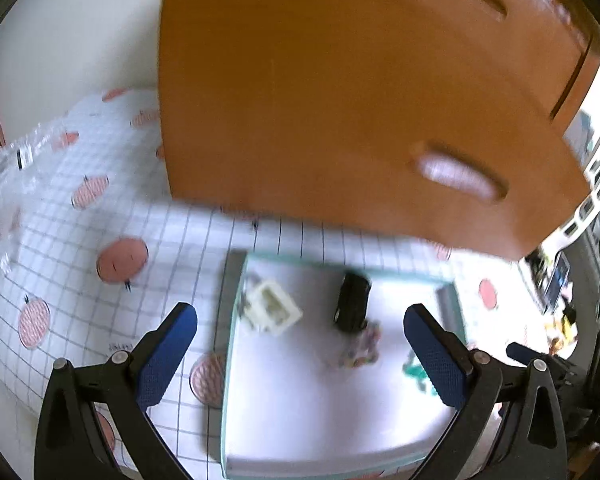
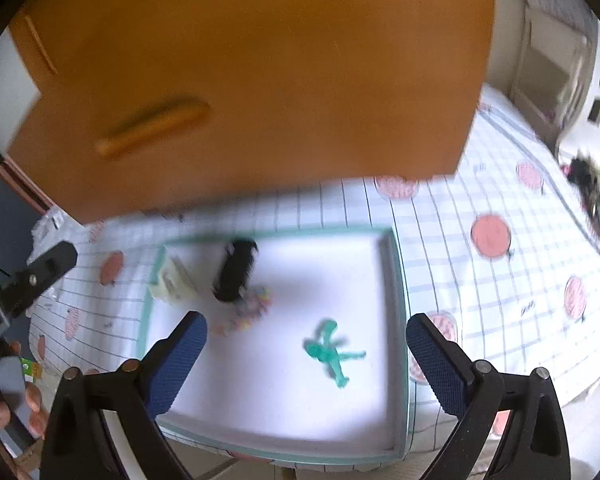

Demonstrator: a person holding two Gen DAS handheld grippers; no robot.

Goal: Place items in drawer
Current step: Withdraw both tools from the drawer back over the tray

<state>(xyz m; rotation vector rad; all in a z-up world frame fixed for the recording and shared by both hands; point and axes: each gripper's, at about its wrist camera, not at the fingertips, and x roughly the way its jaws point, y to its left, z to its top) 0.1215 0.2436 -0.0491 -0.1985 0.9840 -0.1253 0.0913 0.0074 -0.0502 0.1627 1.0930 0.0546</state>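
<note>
Both hand-held grippers, left (image 1: 300,344) and right (image 2: 306,350), are hanging spread and empty over the tray (image 2: 396,280), whose green figure (image 2: 332,354) at 5 o'clock is waiting for the drawer (image 2: 240,80).

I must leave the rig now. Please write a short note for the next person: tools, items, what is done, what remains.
Left tool: open, empty. Right tool: open, empty.
Both hover over the white tray on the checked cloth.
In the tray: black car, white box, green figure, colourful beads.
The wooden drawer unit behind looks shut.
Done: nothing visible. Left: open a drawer, move all four items.
</note>
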